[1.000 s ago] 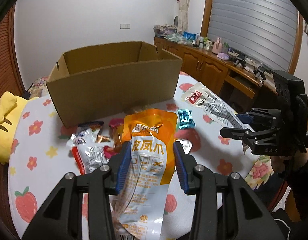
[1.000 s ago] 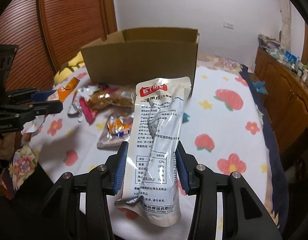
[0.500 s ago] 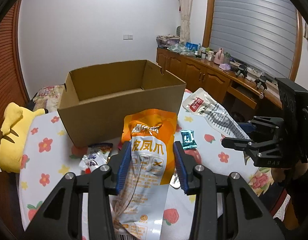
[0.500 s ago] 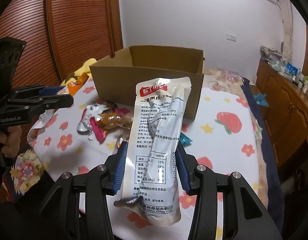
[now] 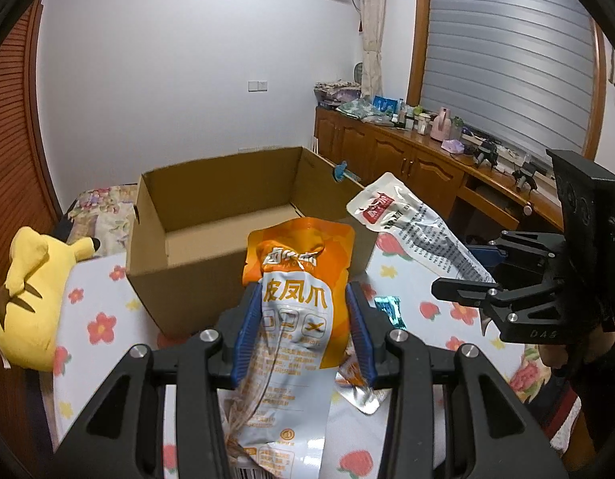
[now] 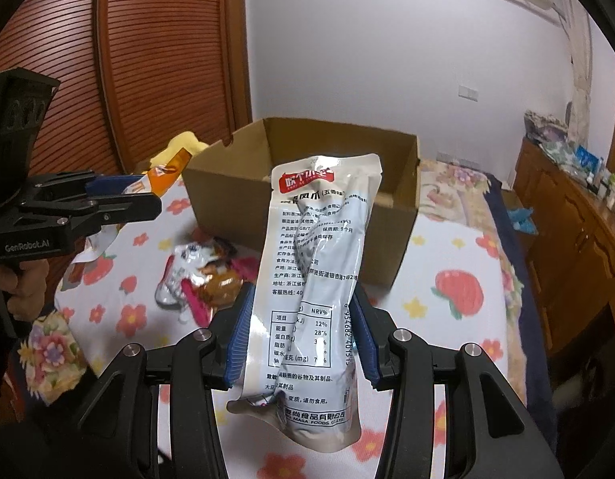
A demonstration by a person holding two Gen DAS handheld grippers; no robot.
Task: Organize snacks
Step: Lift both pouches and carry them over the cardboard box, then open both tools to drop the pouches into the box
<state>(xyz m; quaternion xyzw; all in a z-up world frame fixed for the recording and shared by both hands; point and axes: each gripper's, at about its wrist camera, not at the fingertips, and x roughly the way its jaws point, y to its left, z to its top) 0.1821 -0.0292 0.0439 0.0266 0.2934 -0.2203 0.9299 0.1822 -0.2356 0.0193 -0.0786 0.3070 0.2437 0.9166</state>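
My left claw [image 5: 303, 331] squeezes an orange snack bag [image 5: 295, 303] between its 2 blue pads. The bag stands up in front of me, with its top near the front wall of the cardboard box [image 5: 187, 271]. My right claw [image 6: 301, 335] squeezes a white snack bag [image 6: 311, 271] the same way, and that bag stands up tall too, a bit bent in the middle. Both bags are up in the air, above the table, not in the box.

The box is open at the top. I can see its brown floor from my left side. It sits on a tablecloth [image 5: 96, 319] with red flowers and strawberries.

More snacks lie on the cloth near the box. A little pile of shiny packets [image 6: 199, 279] sits by the front of the box, and a small teal packet [image 5: 389, 309] lies beside my left claw. A silver packet [image 5: 359, 393] lies under the orange bag.

A yellow plush toy [image 5: 28, 287] rests at the left edge of the table.
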